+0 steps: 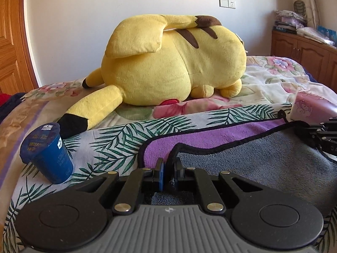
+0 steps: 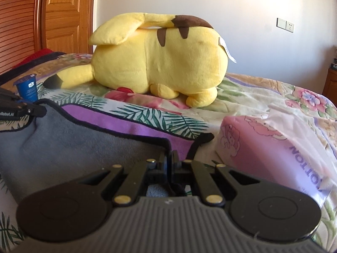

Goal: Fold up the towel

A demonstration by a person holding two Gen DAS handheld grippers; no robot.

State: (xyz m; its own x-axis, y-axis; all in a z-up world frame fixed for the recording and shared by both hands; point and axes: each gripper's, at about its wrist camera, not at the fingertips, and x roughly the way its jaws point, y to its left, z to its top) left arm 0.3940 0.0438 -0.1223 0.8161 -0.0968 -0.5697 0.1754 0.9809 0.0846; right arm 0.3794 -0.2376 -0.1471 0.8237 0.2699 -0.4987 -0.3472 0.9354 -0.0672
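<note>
Sunlit bedroom: the bed (image 1: pixel 273 73) carries a leaf-print sheet (image 1: pixel 118 135) with the towel (image 1: pixel 263 158), grey over purple, spread on it. The left gripper (image 1: pixel 168 166) pinches the towel's black-trimmed edge; the right gripper (image 2: pixel 169 158) is clamped on the same edge. A yellow plush (image 1: pixel 168 63) lies behind, a blue cup (image 1: pixel 47 154) beside the towel's left side, and a pink tissue pack (image 2: pixel 263 145) to its right.

Grey-and-purple towel (image 1: pixel 263 158), black-edged
</note>
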